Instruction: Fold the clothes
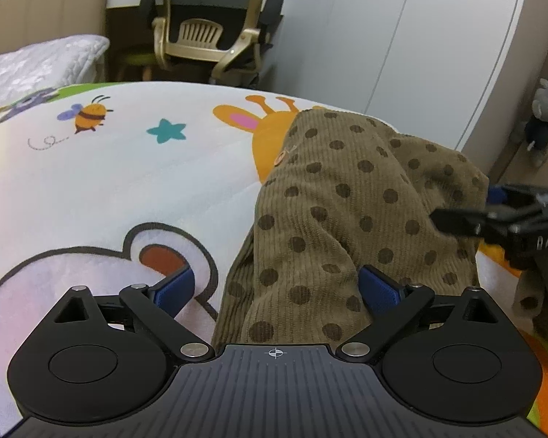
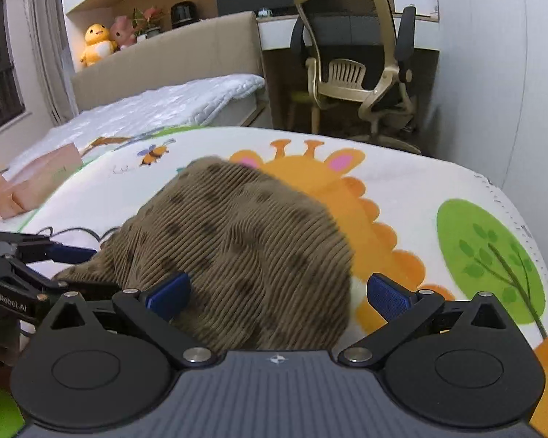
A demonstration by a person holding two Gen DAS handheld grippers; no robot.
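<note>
A brown polka-dot corduroy garment [image 1: 347, 211] lies bunched on the cartoon-print blanket [image 1: 128, 189] of the bed, over the orange giraffe print. The left tool [image 1: 277, 288] has its blue pads spread wide, cloth lying between them (not pinched). The right tool [image 2: 277, 292] is likewise spread apart over the garment's edge.

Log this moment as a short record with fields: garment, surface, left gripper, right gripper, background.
garment: brown corduroy garment with dark polka dots, bunched up, not folded flat
surface: white quilted blanket with cartoon animal prints, garment lying on it
left gripper: left gripper open, blue pads either side of the cloth's near edge
right gripper: right gripper open, fabric between its fingers
background: beige and black office chair; yellow plush chick on a shelf
</note>
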